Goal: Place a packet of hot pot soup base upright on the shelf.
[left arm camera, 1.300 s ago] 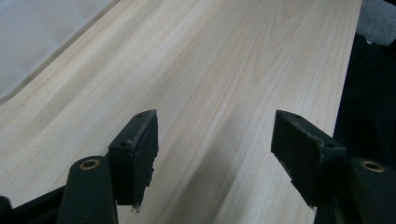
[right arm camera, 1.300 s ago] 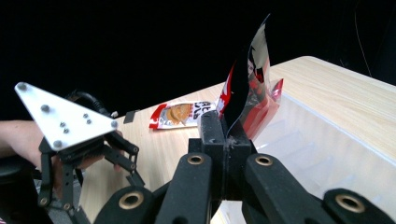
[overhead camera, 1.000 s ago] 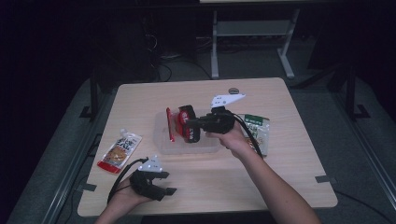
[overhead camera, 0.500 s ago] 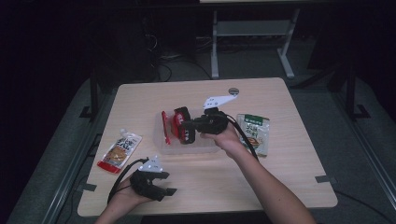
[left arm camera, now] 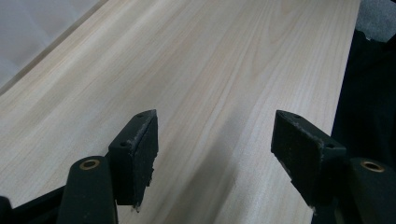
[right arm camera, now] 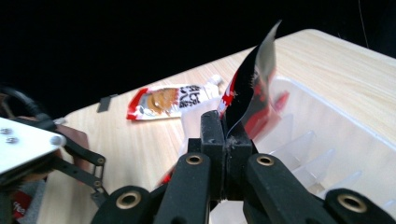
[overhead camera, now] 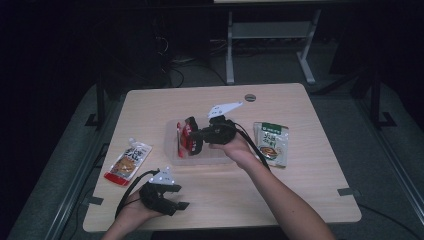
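While the right gripper [overhead camera: 192,140] hung over the tray, these were the readings.

Red packet [right arm camera: 250,88]: pinched by its lower edge between the right gripper's jaws, which were pressed together on it; it stood nearly upright, its top curling toward 1 o'clock in the right gripper view. In the high view the red packet [overhead camera: 181,139] sat over the left end of the tray.

Clear tray [overhead camera: 220,156]: at table centre, ribbed dividers showing inside; whether the packet touched the tray wall, could not tell.

Right gripper: pointed toward 9 o'clock in the high view, hand behind it at 3 o'clock.

Orange spouted pouch [overhead camera: 128,162]: flat on the table at 8 o'clock from the tray, well apart from it.

Green-and-white pouch [overhead camera: 271,143]: flat at 3 o'clock from the tray, just beside the right forearm.

Left gripper [overhead camera: 172,202]: near the table's front edge at 7 o'clock from the tray; jaws spread with nothing between them, bare table [left arm camera: 224,60] beneath.
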Action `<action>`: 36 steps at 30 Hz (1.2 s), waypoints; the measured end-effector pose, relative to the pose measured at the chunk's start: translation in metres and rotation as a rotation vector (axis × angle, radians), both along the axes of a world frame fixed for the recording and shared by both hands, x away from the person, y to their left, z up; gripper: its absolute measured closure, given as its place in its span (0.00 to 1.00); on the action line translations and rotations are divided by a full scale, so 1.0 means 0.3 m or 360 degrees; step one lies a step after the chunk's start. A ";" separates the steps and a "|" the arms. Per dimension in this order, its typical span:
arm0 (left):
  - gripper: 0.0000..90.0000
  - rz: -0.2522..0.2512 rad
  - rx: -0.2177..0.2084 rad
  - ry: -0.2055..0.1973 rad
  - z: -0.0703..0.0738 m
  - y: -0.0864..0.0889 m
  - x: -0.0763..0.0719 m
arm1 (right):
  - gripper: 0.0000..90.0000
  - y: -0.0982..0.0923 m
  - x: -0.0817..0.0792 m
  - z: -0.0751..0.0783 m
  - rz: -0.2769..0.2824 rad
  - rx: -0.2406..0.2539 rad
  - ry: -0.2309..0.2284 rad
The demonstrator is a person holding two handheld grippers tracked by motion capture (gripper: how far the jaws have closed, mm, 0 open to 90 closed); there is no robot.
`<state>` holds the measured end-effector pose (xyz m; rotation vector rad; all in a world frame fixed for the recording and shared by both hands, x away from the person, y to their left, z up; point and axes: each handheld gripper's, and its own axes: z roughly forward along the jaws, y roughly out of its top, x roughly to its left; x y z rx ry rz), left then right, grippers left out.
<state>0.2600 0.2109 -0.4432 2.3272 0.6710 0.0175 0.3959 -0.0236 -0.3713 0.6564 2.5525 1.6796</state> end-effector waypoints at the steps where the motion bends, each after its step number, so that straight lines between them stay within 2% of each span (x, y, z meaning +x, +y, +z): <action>1: 0.35 -0.0002 0.0005 -0.0001 0.000 0.001 0.000 | 0.99 0.003 0.003 -0.005 0.0002 0.0003 0.0010; 5: 0.35 -0.0001 0.0002 -0.0002 -0.001 -0.001 0.000 | 0.99 0.013 0.014 -0.018 -0.0015 0.0003 0.0026; 14: 0.35 -0.0006 0.0002 0.0018 -0.004 -0.005 0.000 | 0.94 0.040 0.037 -0.048 -0.0053 -0.0065 0.0042; 18: 0.35 0.0000 0.0002 0.0018 -0.005 -0.003 -0.001 | 0.83 0.053 0.034 -0.052 -0.0039 -0.0092 0.0039; 21: 0.35 -0.0010 0.0015 0.0016 -0.004 -0.001 0.001 | 0.71 0.056 0.027 -0.048 -0.0042 -0.0096 0.0034; 26: 0.35 -0.0010 0.0009 0.0017 -0.007 -0.004 0.001 | 0.50 0.037 0.021 -0.036 -0.0062 -0.0089 0.0071; 29: 0.35 -0.0008 0.0013 0.0018 -0.007 -0.004 0.001 | 0.45 0.020 0.010 -0.022 -0.0065 -0.0090 0.0073; 36: 0.35 -0.0010 0.0017 0.0018 -0.010 -0.003 0.005 | 0.40 -0.030 -0.033 -0.002 -0.0041 -0.0147 0.0037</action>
